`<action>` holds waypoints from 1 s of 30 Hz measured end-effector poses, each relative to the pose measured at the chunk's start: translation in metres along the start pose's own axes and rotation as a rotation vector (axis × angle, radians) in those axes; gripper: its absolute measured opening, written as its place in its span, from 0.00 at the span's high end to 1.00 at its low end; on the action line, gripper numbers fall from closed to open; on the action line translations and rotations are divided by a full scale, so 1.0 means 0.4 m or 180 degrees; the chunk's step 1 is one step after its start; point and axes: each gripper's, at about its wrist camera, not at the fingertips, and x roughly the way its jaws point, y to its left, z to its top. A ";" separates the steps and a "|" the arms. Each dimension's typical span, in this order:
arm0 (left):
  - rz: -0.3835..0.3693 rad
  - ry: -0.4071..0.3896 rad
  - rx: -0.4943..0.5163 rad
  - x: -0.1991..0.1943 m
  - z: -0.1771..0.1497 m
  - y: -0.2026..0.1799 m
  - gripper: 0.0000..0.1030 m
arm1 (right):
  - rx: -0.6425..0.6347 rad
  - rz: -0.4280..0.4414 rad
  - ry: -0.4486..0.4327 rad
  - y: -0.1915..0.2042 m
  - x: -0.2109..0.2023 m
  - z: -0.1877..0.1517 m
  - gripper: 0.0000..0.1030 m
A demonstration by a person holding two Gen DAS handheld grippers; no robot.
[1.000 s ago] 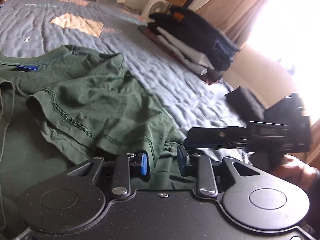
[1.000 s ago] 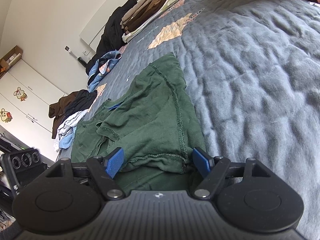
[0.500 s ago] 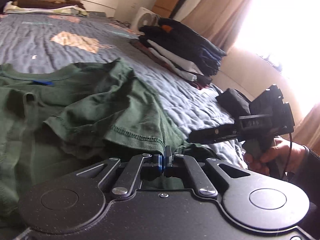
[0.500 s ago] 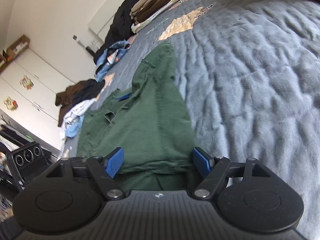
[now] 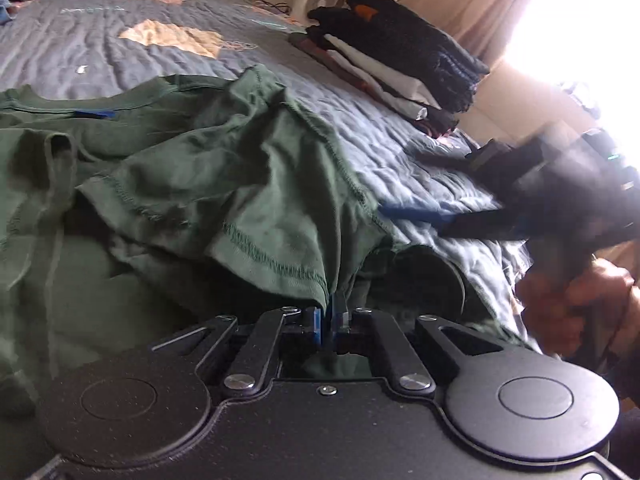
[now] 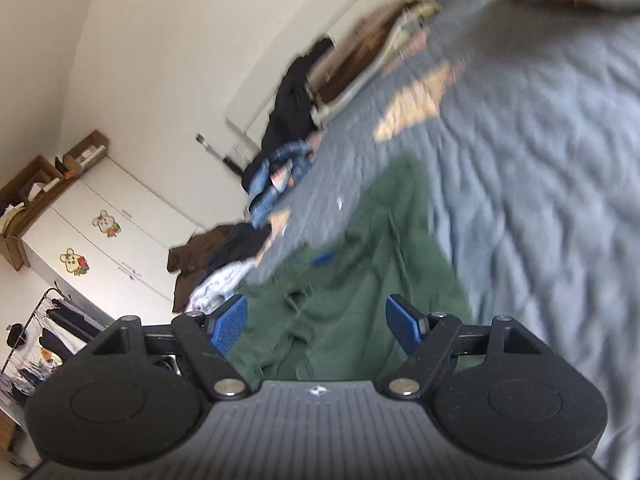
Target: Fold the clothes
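Left claw clenched on the hem of the green t-shirt; fabric pinched between the blue pads and pulled up into a ridge running away from it. Shirt lies crumpled on the grey-blue quilted bed, collar with blue tag toward the far left, one sleeve bunched just beside the pinch point.

Right claw released, pads wide apart, nothing between them. It hangs over the shirt's lower part, fabric below and not touched as far as I can tell. Right-wrist view is blurred. From the left wrist view the right claw sits at the shirt's right edge, low over the quilt, person's hand on its handle.

Folded stack of dark and white clothes on the far right side of the bed, well apart from the shirt. Loose pile of clothes along the bed's far edge. White wardrobe against the wall.
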 end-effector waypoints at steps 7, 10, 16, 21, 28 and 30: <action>0.0197 -0.0428 -0.0089 -0.157 0.033 0.054 0.73 | 0.0153 -0.0212 0.0102 -0.057 0.017 -0.021 0.27; 0.0448 -0.0476 0.0101 -0.143 0.114 0.051 0.62 | 0.0030 -0.0275 0.0140 -0.041 0.023 -0.029 0.27; 0.0728 -0.0227 0.0486 -0.018 0.254 0.048 0.47 | -0.0110 -0.0329 0.0208 -0.026 0.034 -0.024 0.26; 0.0951 0.0188 0.0794 0.091 0.262 0.057 0.47 | -0.0165 -0.0316 0.0249 -0.026 0.036 -0.021 0.26; 0.1024 -0.0006 0.0643 0.105 0.318 0.143 0.93 | -0.0339 -0.0345 0.0304 -0.016 0.041 -0.027 0.26; 0.1119 0.0044 0.0610 0.115 0.341 0.158 0.91 | -0.0383 -0.0347 0.0327 -0.014 0.042 -0.029 0.26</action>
